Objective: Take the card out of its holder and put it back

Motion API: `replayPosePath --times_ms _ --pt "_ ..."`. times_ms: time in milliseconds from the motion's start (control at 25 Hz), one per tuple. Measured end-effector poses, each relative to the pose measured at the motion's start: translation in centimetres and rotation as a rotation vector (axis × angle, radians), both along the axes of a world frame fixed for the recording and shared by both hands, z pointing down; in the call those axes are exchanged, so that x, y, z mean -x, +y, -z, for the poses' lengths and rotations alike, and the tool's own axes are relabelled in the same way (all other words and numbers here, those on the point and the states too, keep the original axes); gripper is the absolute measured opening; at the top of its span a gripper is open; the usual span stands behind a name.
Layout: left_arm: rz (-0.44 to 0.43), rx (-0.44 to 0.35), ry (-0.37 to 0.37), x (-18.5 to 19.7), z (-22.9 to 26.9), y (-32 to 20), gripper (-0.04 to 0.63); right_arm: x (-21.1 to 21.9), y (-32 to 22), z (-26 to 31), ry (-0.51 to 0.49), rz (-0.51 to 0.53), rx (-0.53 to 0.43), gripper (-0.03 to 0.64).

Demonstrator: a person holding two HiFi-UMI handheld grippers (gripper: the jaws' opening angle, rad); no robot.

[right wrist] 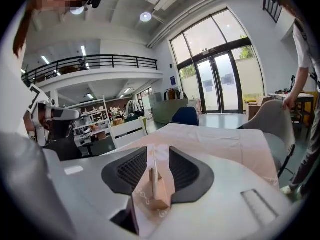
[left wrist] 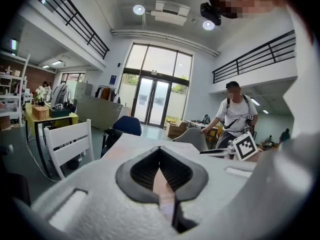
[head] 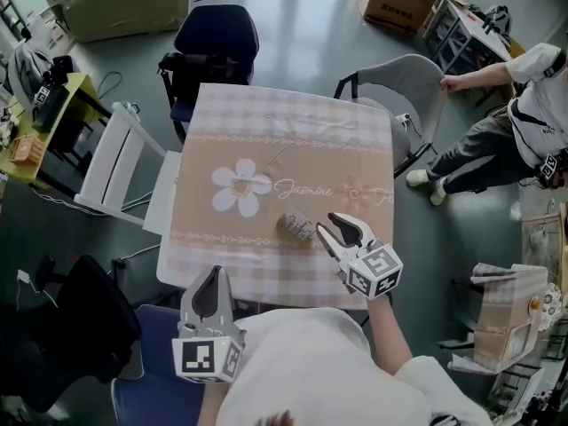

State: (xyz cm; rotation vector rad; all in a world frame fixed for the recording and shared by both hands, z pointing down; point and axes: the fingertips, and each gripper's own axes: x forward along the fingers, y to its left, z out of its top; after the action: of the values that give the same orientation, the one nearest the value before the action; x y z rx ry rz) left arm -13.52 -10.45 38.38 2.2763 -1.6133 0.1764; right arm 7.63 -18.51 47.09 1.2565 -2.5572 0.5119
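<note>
Right gripper (head: 327,222) spread beside card holder (head: 297,226) — left gripper (head: 211,275) pressed together at table (head: 266,114) edge.

The square bench (head: 175,204) is covered from edge to edge by a cloth (head: 293,136) that hangs over its sides, so none of its bare top shows. The cloth is pale pink check at the far and near ends, with a plain peach band across the middle edged by thin white trim. On that band are printed a large white flower (head: 240,187), a white script word (head: 303,189) beside it, and a fainter pink flower (head: 358,193) further right. Light creases run through the far checked part. A small wooden card holder (right wrist: 159,196) rests on the cloth at the peach band's near edge, right of centre, with the card (right wrist: 151,165) upright in it.
</note>
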Motion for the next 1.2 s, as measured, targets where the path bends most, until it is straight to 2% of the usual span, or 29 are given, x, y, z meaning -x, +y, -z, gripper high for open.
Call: replayPosePath --times_ms 280,440,600,1200 --pt "0.004 0.005 0.008 0.3 -0.2 -0.1 0.002 2.1 -0.6 -5.0 0.039 0.114 0.085 0.140" --pt "0.008 0.007 0.014 0.6 -0.2 0.0 0.002 2.9 -0.7 -6.2 0.049 0.145 0.102 0.104" --pt "0.012 0.010 0.016 0.9 -0.3 0.0 0.000 3.4 -0.7 -6.1 0.035 0.158 0.089 0.023" --pt "0.020 0.005 0.023 1.2 -0.4 0.1 0.000 3.3 -0.7 -5.4 -0.003 0.150 0.092 0.018"
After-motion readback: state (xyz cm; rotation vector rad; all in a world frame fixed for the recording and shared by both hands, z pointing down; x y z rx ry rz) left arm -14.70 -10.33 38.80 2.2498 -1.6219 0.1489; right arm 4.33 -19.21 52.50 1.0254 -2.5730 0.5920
